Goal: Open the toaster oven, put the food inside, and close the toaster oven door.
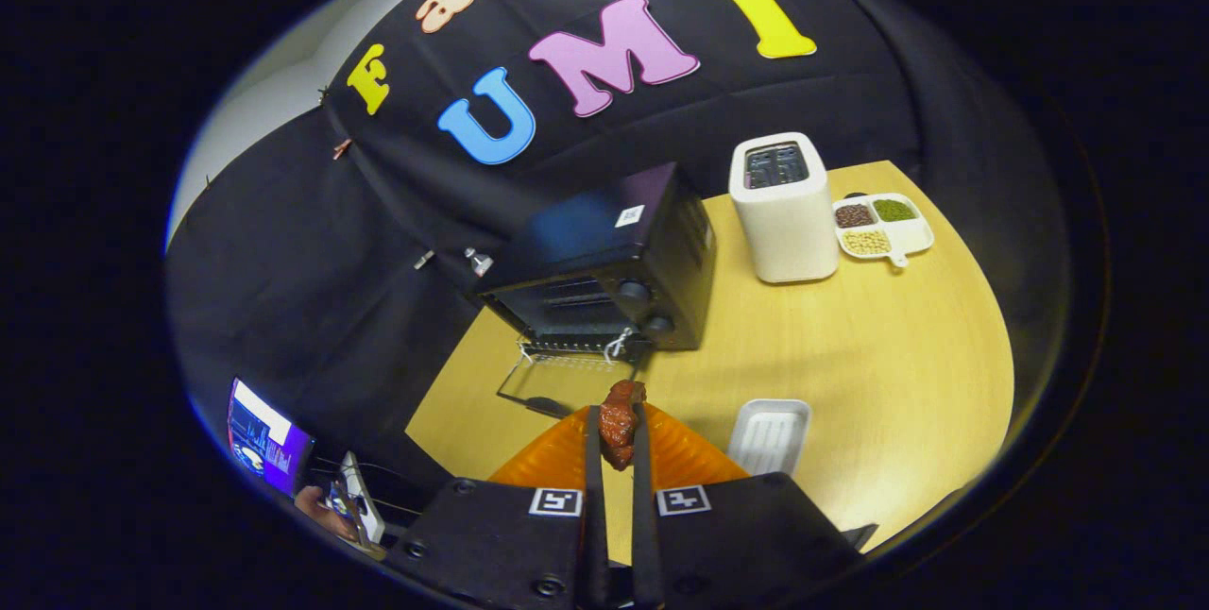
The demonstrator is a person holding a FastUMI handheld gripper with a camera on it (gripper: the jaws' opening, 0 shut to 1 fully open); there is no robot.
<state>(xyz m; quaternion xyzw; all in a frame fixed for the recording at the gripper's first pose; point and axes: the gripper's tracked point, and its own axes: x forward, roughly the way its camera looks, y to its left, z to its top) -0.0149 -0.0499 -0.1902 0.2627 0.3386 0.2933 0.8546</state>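
Toaster oven (614,256) door down, open; tongs (617,440) clamped on reddish food (620,421); no legible writing.

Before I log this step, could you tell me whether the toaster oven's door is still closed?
No: the toaster oven has its door folded down flat, beyond the tool, which grips the food.

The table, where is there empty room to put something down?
The table is bare in a wide patch between the white toaster, the white tray and the far rim. It is crowded ahead of the tongs, shut on the food: the toaster oven has its open door lying there.
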